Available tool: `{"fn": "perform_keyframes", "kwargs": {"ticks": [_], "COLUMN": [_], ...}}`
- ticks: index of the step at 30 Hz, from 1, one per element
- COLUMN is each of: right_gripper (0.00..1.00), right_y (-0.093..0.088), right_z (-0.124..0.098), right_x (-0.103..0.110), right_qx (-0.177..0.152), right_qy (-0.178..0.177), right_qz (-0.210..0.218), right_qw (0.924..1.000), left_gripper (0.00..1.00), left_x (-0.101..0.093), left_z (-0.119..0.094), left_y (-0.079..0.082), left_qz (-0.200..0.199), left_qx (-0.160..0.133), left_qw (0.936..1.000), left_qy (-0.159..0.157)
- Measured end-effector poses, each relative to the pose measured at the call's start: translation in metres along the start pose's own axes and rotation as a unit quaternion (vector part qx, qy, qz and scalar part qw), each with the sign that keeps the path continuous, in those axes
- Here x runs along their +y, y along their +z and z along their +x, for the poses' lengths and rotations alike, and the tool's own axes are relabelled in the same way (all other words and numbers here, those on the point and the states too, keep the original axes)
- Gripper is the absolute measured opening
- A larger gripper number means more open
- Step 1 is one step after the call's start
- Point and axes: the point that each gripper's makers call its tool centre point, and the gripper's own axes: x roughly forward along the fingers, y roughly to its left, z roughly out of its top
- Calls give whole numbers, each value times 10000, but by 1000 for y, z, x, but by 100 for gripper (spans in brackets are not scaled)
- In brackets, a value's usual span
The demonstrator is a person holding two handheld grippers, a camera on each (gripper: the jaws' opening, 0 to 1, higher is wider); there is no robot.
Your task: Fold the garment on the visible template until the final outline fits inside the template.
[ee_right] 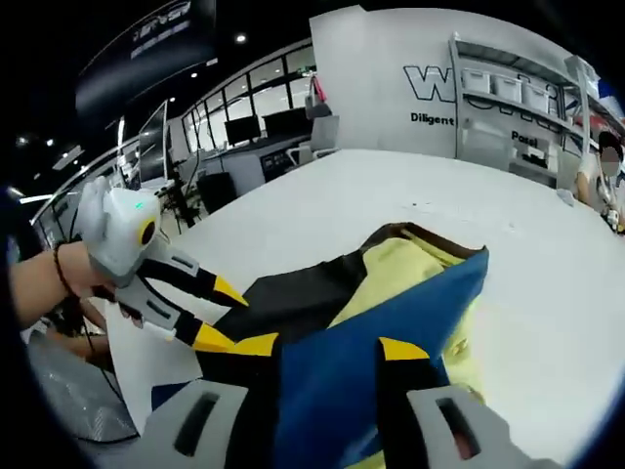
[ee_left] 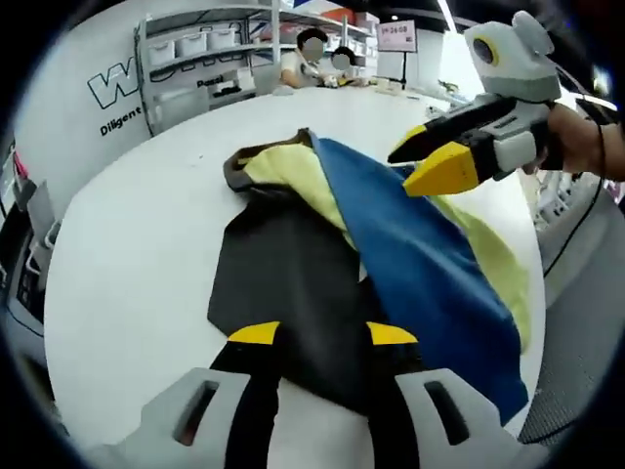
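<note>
A garment in blue, yellow and black panels lies rumpled on the white table. My left gripper is open at the garment's near edge, its jaws standing on either side of black cloth. From the right, my right gripper reaches to the raised blue edge. In the right gripper view its jaws stand apart, the right gripper open with blue cloth lying between them. The left gripper shows at left with its jaws parted over black cloth. I cannot make out a template outline.
A person's hand holds the right gripper. Metal shelving with white bins stands against the far wall, and people sit beyond the table's far edge. Bare tabletop surrounds the garment. Desks with monitors stand further off.
</note>
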Motion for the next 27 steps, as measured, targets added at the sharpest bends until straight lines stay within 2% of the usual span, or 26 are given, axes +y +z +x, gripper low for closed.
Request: {"fn": "perform_keyframes", "kwargs": {"ticks": [5,9,11,13,18,23,27], "right_gripper": [33,32,32,32,32,31,30], "right_y": [-12,-30,-40,-49,-51,-60,-74], "right_z": [2,1,2,3,1,0,1], "right_x": [30,66,75,85,97,119,130], "right_qx": [132,326,417,489,512,641,869], "right_qy": [330,847,920,1004,1140,1571,1701], "right_qz": [-192,-420,-612,-630,-806,-1092,-1142], "right_qw": [9992,9950,9930,9918,9889,9794,9749], "left_gripper": [29,28,27,27,26,26,26], "left_x": [-1,-3,-3,-3,-3,-3,-4], "left_z": [1,3,3,3,2,3,3], "left_y": [-1,-5,-5,-5,-7,-8,-8], "left_qz": [-45,-33,-18,10,73,125,138], "left_qx": [4,63,74,89,151,183,191], "left_qw": [10000,10000,10000,10000,9999,9998,9997], "left_qy": [-3,-1,-9,1,2,6,16]}}
